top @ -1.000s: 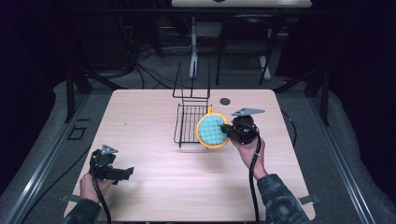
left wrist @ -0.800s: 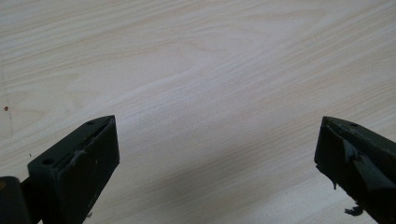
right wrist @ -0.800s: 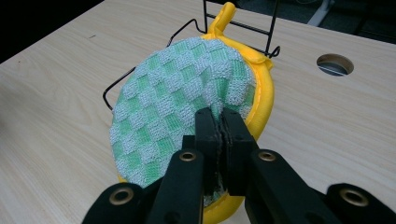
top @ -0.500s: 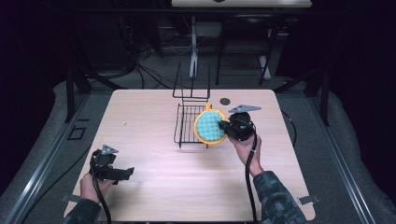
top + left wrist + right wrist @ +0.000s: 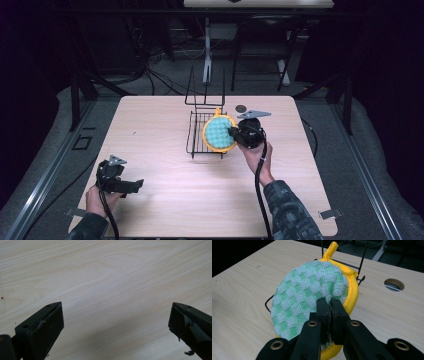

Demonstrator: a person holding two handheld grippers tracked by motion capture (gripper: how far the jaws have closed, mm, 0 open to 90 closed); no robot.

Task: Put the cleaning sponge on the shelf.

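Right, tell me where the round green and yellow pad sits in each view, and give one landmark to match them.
High view: the pad is right of centre, over the wire rack, pinched by the right gripper.
Left gripper view: bare wooden table between open jaws.
Right gripper view: the pad sits at centre, above the shut jaws.
Shared landmark: the round table hole.

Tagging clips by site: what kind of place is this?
Most likely a lab data-collection rig, not a home. A bare wooden table stands in a dark metal frame, cables run across the floor behind it, and handheld grippers work a round pot holder at a wire rack.
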